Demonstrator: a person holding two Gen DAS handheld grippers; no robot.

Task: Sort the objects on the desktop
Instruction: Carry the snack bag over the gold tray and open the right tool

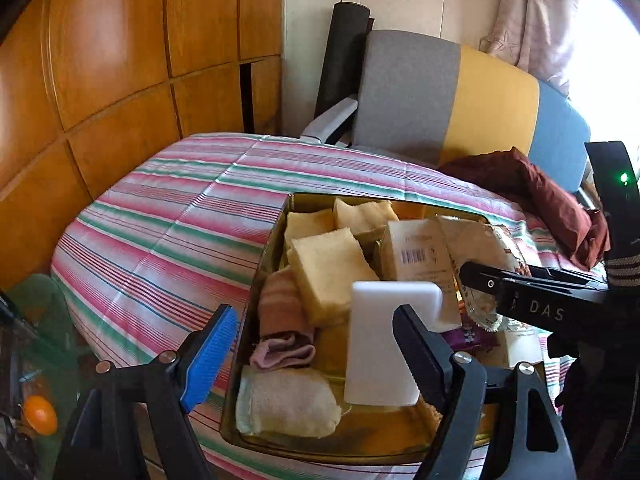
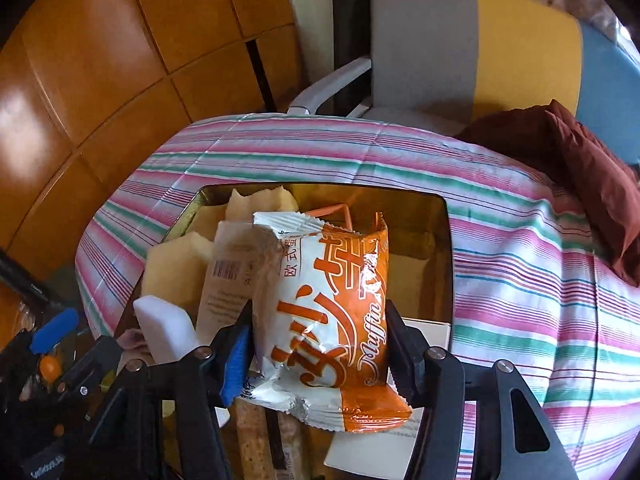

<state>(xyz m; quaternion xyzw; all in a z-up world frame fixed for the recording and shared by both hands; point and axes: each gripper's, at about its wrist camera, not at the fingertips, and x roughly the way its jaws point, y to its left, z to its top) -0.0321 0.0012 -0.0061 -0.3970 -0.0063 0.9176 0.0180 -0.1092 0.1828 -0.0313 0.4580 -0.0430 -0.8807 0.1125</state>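
An orange-and-white crinkled muffin packet (image 2: 332, 316) sits pinched in the right hand-held gripper (image 2: 320, 356); the left hand-held gripper (image 1: 316, 344) gapes, gripping nothing.

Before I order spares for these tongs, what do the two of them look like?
Both tongs, left and right, are black angular frames with silver bolts at the joints. Each has one ribbed blue pad and one black toothed pad. Seen from the left camera, the right one carries white letters "DAS" and a green light.
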